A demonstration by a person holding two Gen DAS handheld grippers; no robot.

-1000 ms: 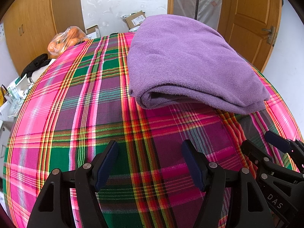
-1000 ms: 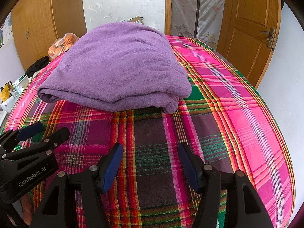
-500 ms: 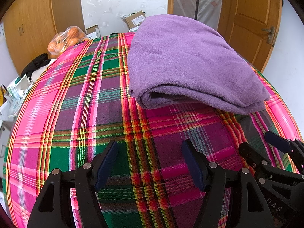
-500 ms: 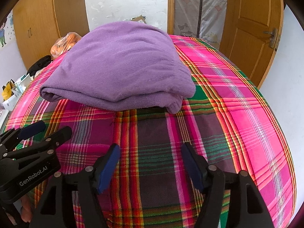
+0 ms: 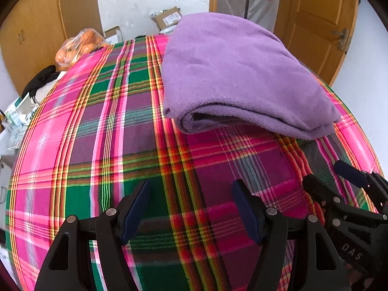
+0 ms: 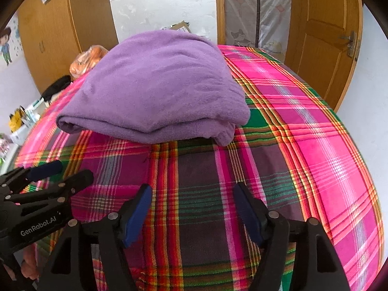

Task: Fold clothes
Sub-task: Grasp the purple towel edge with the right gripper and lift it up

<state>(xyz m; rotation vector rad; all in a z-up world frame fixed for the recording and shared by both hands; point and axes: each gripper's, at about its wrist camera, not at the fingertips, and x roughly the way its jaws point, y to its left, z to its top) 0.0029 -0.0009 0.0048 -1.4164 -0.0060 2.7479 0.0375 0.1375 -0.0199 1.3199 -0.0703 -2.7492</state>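
A purple fleece garment [image 5: 232, 72] lies folded in a thick rectangle on the plaid bedspread [image 5: 97, 126], its folded edge facing me. My left gripper [image 5: 191, 189] hovers open above the bedspread, short of the garment's near left corner, nothing between its blue pads. My right gripper [image 6: 192, 191] is also open and empty, a short way in front of the folded garment [image 6: 157, 92] above the plaid bedspread [image 6: 315, 145]. Each gripper shows in the other's view: the right gripper [image 5: 332, 172] at the lower right, the left gripper [image 6: 63, 169] at the lower left.
A bag of oranges [image 5: 80, 46] and a black item [image 5: 41, 80] sit past the bed's far left edge. Cardboard boxes [image 5: 167, 18] stand by the back wall. A wooden door [image 5: 317, 21] is at the right, wooden cupboards [image 5: 36, 31] at the left.
The right wrist view has drifted slightly back and up, so the garment looks a little farther. The left gripper has barely moved. Both grippers stay open.
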